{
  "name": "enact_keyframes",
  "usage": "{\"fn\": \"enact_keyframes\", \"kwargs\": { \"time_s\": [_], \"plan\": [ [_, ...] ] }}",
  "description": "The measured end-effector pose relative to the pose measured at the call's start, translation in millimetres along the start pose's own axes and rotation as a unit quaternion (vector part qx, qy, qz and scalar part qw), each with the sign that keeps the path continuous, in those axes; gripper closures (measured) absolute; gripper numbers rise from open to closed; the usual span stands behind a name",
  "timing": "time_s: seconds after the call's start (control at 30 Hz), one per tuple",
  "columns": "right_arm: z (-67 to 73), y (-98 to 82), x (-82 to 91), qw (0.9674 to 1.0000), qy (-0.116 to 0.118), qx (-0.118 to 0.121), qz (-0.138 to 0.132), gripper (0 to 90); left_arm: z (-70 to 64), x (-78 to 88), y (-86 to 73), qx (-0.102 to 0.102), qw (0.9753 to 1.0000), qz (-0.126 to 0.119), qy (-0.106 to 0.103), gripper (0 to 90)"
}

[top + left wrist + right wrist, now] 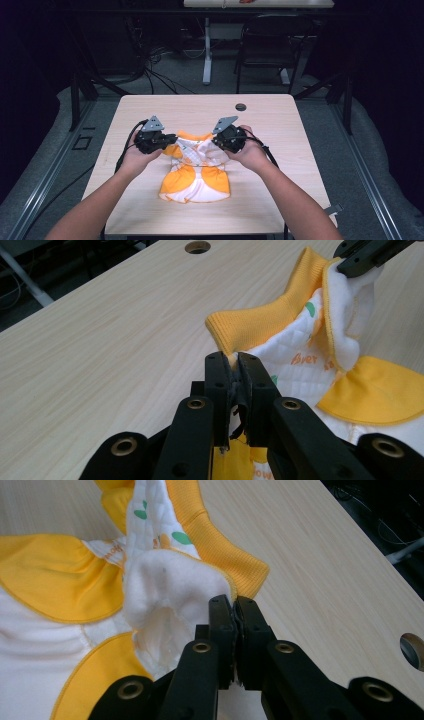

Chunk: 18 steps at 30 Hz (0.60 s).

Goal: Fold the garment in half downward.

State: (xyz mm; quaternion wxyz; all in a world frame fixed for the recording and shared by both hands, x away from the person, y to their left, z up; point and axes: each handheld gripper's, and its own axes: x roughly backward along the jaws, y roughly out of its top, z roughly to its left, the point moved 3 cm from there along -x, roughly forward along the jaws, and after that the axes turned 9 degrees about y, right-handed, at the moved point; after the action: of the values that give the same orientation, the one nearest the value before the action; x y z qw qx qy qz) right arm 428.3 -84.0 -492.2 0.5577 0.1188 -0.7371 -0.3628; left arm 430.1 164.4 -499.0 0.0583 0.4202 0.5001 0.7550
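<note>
A: Left hand-held gripper [234,362]?
B: I'm pinching the garment [196,172] with it, jaws nearly closed on the yellow ribbed collar [260,322] at its left end.
A: Right hand-held gripper [234,605]?
B: I'm clamping it on the garment too, jaws almost together on the white fleecy edge beside the collar's other end.
A: Where's the garment?
B: It's lying mid-tabletop [150,107], lower part flat, collar end lifting between both grippers. The tabletop's hole [241,106] is sitting well beyond it.

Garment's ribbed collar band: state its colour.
Orange-yellow; the ribbed collar band shows best in the left gripper view.
</note>
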Motion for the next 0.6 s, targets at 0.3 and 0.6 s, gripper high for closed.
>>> {"fn": "enact_keyframes", "kwargs": {
  "time_s": [0.3, 0.6],
  "plan": [
    [10.1, -6.4, -0.2, 0.9999, 0.009, 0.008, 0.001, 86.7, -8.1, 5.3, -6.7, -0.01, 0.9999, 0.003, -0.006, 84.0],
    [21.8, -18.7, 0.1, 0.9996, 0.022, 0.012, 0.011, 86.6, -17.7, 8.7, -16.7, -0.008, 0.9996, 0.005, -0.026, 84.0]
  ]
}}
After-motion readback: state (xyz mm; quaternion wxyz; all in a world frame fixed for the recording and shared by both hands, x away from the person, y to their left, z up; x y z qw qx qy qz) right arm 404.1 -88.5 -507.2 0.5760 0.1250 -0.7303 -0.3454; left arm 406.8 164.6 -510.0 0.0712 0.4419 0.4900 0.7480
